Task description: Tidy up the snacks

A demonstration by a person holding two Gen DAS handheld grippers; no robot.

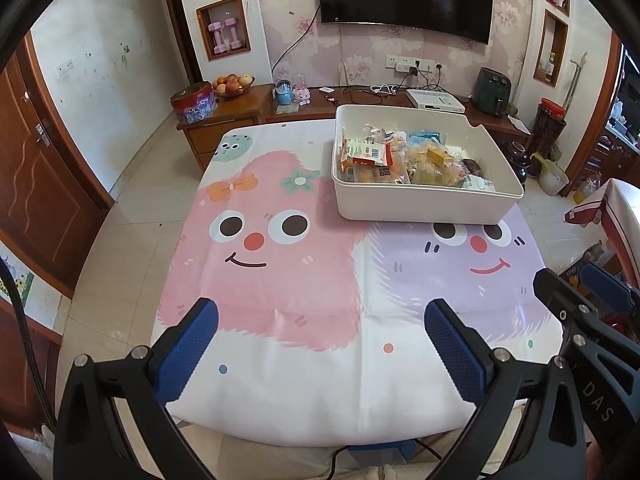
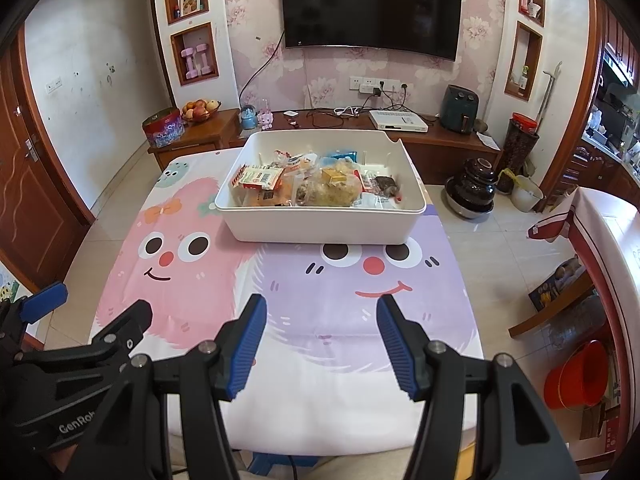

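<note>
- Table covered by a smooth, slightly creased printed cloth (image 1: 320, 380): big fuzzy-edged cartoon faces, one pink (image 1: 260, 240), one lilac (image 2: 352, 276), on white.
- White rectangular plastic bin (image 1: 420, 204) with rounded corners and plain matte walls sits on the far half of the cloth, overlapping the top of the lilac face.
- Bin holds a loose heap of wrapped snacks (image 2: 316, 188): crinkly clear and foil packets, orange and red ones on the left, a yellowish clear bag in the middle, a blue packet at the back, a dark item on the right. Labels too small to read.
- No snacks on the cloth outside the bin in either view.
- Left gripper (image 1: 320, 320): black frame, blue ribbed pads, jaws spread wide, nothing between them. Hangs over the near part of the cloth, across the pink/lilac boundary.
- Right gripper (image 2: 322, 320): same build, jaws parted about halfway, empty. Over the near lilac area.
- Bin and snacks are well apart from both sets of jaws, beyond the fingertips toward the far edge; ahead and to the right in the left wrist view, roughly straight ahead in the right wrist view.
- Each gripper shows at the edge of the other's view; they sit side by side.
</note>
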